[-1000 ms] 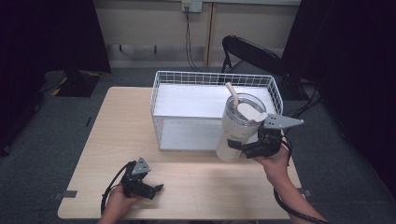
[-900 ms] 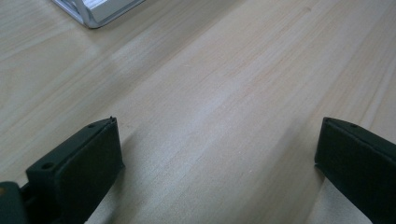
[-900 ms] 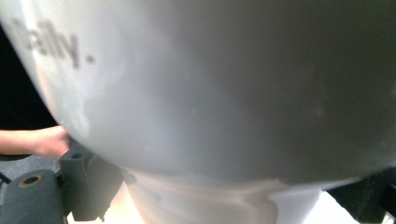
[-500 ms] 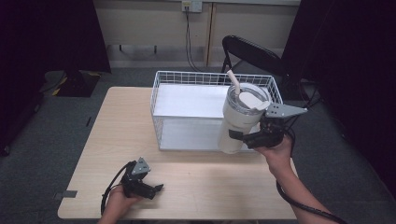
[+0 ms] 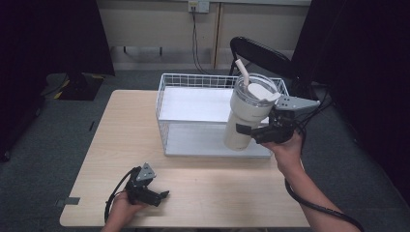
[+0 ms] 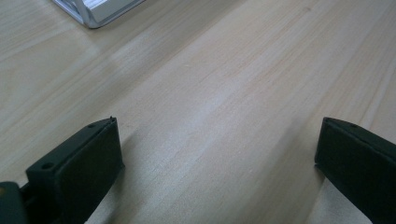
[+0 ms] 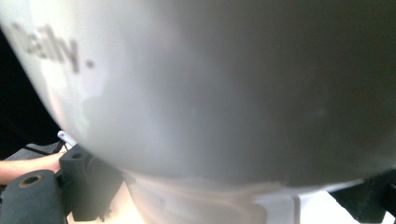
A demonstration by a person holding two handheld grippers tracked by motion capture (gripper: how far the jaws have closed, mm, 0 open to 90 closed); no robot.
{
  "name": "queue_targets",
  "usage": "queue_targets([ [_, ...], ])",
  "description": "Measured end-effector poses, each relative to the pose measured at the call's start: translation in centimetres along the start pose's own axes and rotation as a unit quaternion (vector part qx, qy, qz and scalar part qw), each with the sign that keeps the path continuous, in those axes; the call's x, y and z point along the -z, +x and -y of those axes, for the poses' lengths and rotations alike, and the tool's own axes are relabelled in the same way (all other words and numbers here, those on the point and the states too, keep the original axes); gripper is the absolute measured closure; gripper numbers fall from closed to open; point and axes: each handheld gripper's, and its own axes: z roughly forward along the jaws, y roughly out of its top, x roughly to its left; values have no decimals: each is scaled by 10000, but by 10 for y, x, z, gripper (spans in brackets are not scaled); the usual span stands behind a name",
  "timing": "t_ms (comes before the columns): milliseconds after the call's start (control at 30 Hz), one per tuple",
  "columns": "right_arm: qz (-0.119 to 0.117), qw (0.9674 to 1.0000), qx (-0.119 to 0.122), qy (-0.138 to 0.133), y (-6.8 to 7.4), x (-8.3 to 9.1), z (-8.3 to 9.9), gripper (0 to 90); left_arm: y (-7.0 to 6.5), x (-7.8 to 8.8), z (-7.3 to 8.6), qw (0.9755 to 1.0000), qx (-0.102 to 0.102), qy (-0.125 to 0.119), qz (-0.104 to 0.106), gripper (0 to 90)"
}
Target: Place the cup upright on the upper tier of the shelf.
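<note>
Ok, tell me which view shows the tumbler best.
The high view: the whole tumbler, with lid and straw, is seen tilted above the wire basket in the right gripper. The right gripper view shows just a blurred close-up of its wall; the left gripper view looks at tabletop.

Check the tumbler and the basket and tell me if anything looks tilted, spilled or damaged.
The tumbler leans, its straw end tipped toward the far side, held in the right gripper over the wire basket. No spill or damage shows. The left gripper rests open on the table.
</note>
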Motion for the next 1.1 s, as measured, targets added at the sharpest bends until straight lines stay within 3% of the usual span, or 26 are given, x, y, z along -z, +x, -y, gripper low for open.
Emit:
queue_targets([
  [433,52,10000,25,8,-4,-6,-27,101,0,0,0,10000,22,-20,-1,1],
  [733,-50,10000,3,-34,1,-10,-36,102,0,0,0,10000,4,-21,-11,1],
  [1100,28,10000,34,61,7,-5,-49,103,0,0,0,10000,5,-17,-11,1],
])
